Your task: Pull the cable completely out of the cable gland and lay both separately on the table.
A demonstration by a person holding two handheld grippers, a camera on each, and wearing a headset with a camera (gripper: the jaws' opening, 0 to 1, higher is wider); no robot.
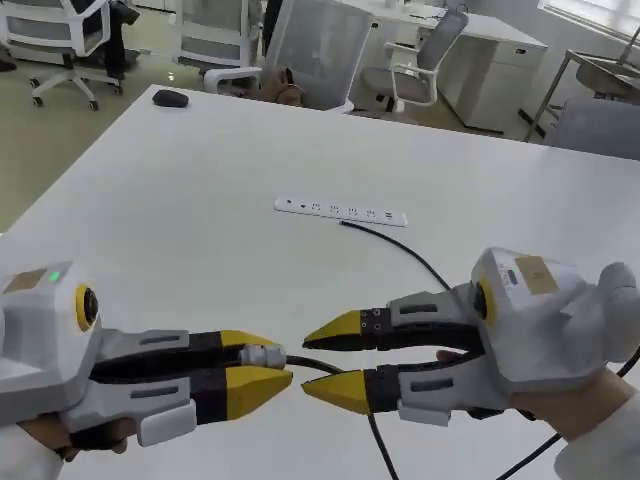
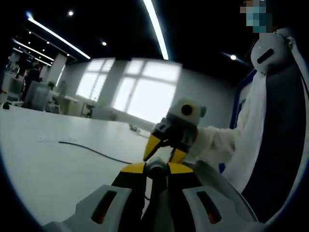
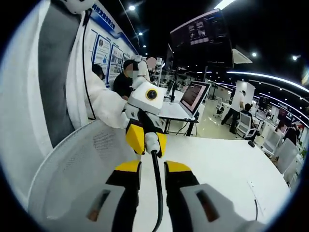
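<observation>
Above the near edge of the table (image 1: 180, 230), the left claw (image 1: 282, 361) clenches the cable gland (image 1: 258, 354) while the right claw (image 1: 306, 362) gapes released around the black cable (image 1: 377, 438), which could slip through if gripped loosely.

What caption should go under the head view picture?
Left gripper clamps the cable gland while the open right gripper straddles its black cable over the white table.

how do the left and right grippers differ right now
The left gripper is shut on the cable gland; the right gripper is open, the cable passing between its jaws. In the head view the left gripper points right, the right gripper points left. Both have yellow-tipped jaws.
</observation>
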